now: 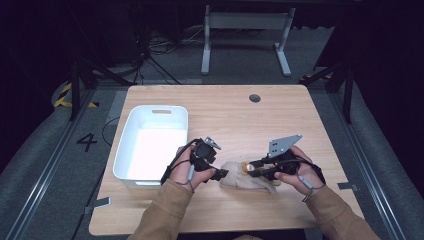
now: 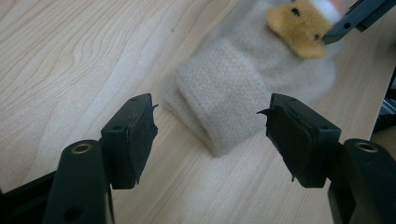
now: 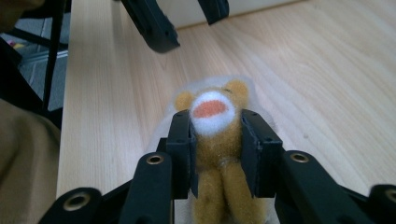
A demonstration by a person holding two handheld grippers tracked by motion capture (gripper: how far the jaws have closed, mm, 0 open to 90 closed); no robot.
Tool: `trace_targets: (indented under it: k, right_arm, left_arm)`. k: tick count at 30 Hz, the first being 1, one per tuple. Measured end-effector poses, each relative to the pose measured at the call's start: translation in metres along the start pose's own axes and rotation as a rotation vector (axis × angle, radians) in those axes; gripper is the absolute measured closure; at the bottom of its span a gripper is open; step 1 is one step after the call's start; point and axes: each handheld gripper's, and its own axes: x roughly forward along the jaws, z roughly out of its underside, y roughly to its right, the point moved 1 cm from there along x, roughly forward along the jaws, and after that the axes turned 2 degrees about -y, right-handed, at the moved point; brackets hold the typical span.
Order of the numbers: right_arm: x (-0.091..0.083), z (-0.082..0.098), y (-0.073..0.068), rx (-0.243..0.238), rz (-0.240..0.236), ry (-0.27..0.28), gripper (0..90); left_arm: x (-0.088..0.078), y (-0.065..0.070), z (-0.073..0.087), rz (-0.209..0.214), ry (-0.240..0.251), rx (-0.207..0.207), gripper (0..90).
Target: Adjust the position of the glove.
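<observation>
A beige knitted sock (image 1: 239, 180) lies on the wooden table (image 1: 240, 120) near its front edge. A small yellow-brown plush bear (image 1: 246, 165) with a white muzzle rests on top of it. My right gripper (image 3: 215, 140) is shut on the bear (image 3: 212, 119), its pads pressing both sides of the body below the head. My left gripper (image 2: 210, 135) stands open just in front of the sock's ribbed cuff (image 2: 219, 93), with the jaws on either side of it and not touching. In the high view the left gripper (image 1: 222, 173) is at the sock's left end and the right gripper (image 1: 250, 168) is over its middle.
A white plastic bin (image 1: 155, 108) stands at the table's left, close to the left hand. A round cable hole (image 1: 254, 98) sits near the far edge. Bare wood stretches across the far half and the right side.
</observation>
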Motion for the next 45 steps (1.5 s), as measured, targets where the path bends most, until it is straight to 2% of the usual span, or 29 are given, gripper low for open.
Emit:
trace_targets:
  k: [5,11,13,17,21,25,29,31,33,38,45]
  right_arm:
    - [0.006,0.007,0.006,0.001,0.011,-0.032,65.7]
    - [0.011,0.014,0.011,0.011,0.013,-0.069,64.4]
    - [0.013,0.015,0.012,0.010,0.019,-0.074,63.3]
    - [0.016,0.018,0.011,0.013,0.027,-0.098,57.2]
    - [0.015,0.017,0.008,0.037,0.028,-0.068,50.0]
    - [0.008,0.015,0.006,0.040,0.062,-0.025,46.2]
    - [-0.001,0.015,0.007,0.039,0.115,0.002,46.3]
    - [-0.007,0.017,0.007,0.054,0.150,0.012,51.0]
    - [-0.012,0.017,0.007,0.067,0.180,0.028,51.0]
    - [-0.024,0.019,0.008,0.109,0.224,0.062,51.0]
    - [-0.039,0.026,0.015,0.166,0.282,0.081,50.7]
  left_arm:
    - [0.005,0.001,0.000,-0.002,-0.015,0.005,35.1]
    - [0.012,0.004,-0.001,0.002,-0.033,0.037,36.2]
    - [0.013,0.004,-0.002,-0.001,-0.032,0.035,36.1]
    - [0.013,0.002,-0.002,-0.042,-0.019,0.025,28.4]
    - [0.012,0.001,-0.004,-0.049,0.009,0.032,24.9]
    - [0.011,0.002,-0.006,-0.050,0.022,0.041,23.7]
    - [0.010,0.004,-0.010,-0.047,0.007,0.051,28.3]
    - [0.010,0.003,-0.011,-0.063,0.001,0.058,29.1]
    - [0.010,0.003,-0.012,-0.056,0.004,0.056,29.8]
    - [0.009,0.004,-0.015,-0.029,0.011,0.061,28.5]
    - [0.010,0.002,-0.016,-0.038,0.017,0.064,26.4]
